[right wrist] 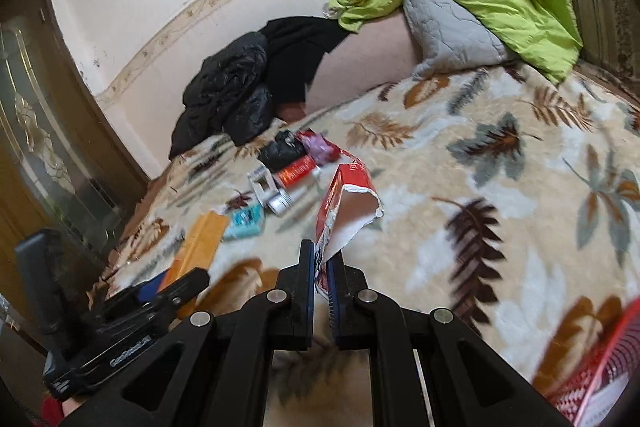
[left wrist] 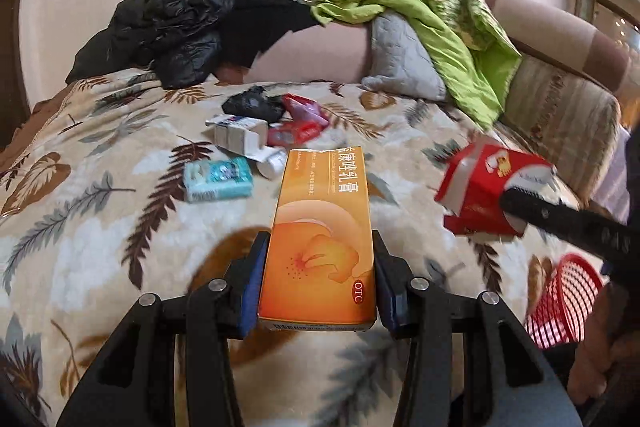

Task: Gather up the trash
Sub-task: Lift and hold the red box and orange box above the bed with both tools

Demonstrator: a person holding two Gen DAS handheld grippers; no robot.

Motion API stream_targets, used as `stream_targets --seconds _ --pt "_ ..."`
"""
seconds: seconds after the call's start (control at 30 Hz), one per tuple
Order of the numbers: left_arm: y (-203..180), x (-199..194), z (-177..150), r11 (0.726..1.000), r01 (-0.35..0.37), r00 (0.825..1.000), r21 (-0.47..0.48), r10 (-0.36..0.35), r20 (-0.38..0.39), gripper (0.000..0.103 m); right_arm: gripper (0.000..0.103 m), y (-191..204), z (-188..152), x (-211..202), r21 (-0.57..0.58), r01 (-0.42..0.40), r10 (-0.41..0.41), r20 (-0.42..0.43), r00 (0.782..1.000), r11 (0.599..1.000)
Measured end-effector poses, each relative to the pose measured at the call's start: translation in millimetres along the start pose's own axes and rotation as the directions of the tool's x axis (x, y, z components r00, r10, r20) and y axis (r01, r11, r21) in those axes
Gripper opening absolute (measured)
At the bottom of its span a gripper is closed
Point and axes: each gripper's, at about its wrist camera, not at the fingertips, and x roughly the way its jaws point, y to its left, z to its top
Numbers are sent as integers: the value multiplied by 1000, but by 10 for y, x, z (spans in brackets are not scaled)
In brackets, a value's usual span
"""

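Note:
My left gripper (left wrist: 318, 255) is shut on an orange medicine box (left wrist: 320, 235) and holds it above the leaf-patterned bed blanket (left wrist: 100, 227). My right gripper (right wrist: 322, 259) is shut on a torn red carton (right wrist: 346, 203), also above the blanket; the carton also shows in the left wrist view (left wrist: 488, 187). The orange box appears in the right wrist view (right wrist: 200, 243). Loose trash lies further up the bed: a teal tissue pack (left wrist: 218, 179), a white box (left wrist: 238, 133), red wrappers (left wrist: 298, 129) and a black bag (left wrist: 254, 103). A red mesh basket (left wrist: 560, 303) is at the lower right.
A black jacket (left wrist: 168, 31), a grey pillow (left wrist: 400, 55) and a green quilt (left wrist: 440, 19) are piled at the head of the bed. A wooden door (right wrist: 36, 131) stands left of the bed. The red basket's rim (right wrist: 600, 367) shows at the lower right.

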Motion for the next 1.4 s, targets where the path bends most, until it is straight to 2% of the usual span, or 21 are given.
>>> stream_targets --seconds 0.17,0.23,0.47,0.9,1.4 --pt "-63 63 -22 1000 0 1000 21 0 -2 46 7 -60 6 -5 20 31 -31 -5 1000 999" --pt "-80 86 -23 999 -18 1000 43 18 2 46 7 -23 7 25 11 41 -41 -14 999 999" --pt "-76 140 14 998 -8 1000 56 8 10 46 7 87 -24 92 -39 81 -82 -30 996 996" --pt "11 117 9 999 -12 1000 32 11 14 46 7 304 -88 144 -121 112 -117 -34 993 986" --pt "63 69 6 999 -15 999 31 14 30 46 7 320 -99 123 -117 141 -146 -35 989 983"
